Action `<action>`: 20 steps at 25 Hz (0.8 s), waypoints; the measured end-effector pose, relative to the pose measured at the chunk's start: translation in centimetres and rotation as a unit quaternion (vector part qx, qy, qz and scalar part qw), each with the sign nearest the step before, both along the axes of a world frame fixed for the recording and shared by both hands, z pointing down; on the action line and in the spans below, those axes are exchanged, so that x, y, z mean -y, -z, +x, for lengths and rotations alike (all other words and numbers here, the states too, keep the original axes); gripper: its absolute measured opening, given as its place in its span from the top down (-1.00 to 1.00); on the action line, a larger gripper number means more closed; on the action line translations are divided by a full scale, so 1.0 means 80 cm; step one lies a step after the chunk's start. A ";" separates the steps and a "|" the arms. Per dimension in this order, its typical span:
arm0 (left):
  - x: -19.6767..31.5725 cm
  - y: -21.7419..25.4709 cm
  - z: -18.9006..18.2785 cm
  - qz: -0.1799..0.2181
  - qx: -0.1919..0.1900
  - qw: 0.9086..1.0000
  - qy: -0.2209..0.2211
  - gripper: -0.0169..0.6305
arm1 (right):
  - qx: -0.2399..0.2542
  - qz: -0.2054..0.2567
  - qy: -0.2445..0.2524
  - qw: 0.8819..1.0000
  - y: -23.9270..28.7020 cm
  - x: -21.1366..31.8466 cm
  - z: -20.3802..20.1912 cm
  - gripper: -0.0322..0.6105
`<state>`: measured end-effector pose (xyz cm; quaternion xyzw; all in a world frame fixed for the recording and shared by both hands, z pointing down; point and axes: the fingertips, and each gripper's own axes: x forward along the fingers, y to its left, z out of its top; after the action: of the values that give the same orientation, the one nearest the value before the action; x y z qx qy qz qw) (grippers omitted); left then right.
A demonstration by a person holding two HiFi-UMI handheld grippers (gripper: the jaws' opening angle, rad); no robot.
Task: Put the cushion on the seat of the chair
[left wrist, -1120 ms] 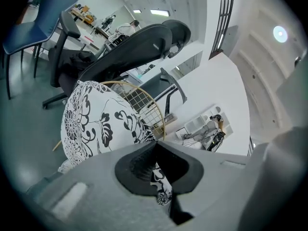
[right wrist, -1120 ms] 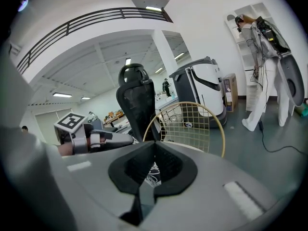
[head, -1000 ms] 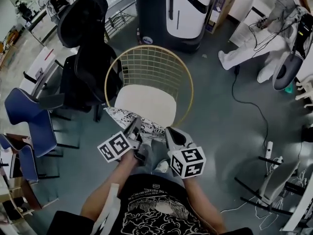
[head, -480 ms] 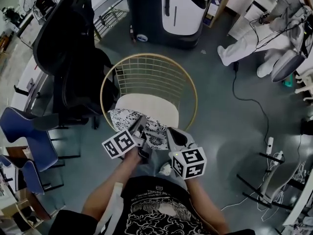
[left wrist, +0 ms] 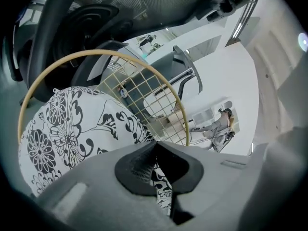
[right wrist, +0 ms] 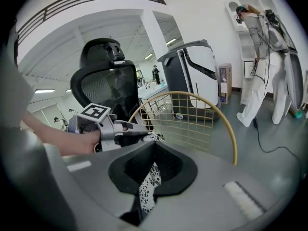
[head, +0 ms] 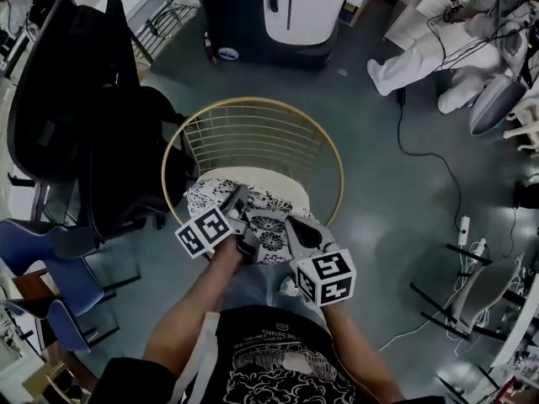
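Evidently the placing step is in hand: over the gold wire-backed chair with its cream round seat, the white cushion with a black floral print covers the front of the seat, though I cannot tell whether it rests there. The left gripper and the right gripper each have their jaws pinched on the cushion's near edge. The next move likely calls for settling it flat and centred towards the wire back, then parting both pairs of jaws to let go.
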<state>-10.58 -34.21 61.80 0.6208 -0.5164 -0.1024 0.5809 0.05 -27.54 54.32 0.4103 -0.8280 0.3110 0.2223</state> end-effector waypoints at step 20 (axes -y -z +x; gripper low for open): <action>0.074 -0.099 -0.001 -0.051 0.012 0.998 -0.036 0.88 | -0.020 -0.028 -0.050 0.998 -0.022 0.051 0.011 0.90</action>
<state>-10.65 -40.16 69.74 0.6097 -0.5056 -0.0475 0.6086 0.93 -31.59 56.05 0.4512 -0.7927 0.3367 0.2340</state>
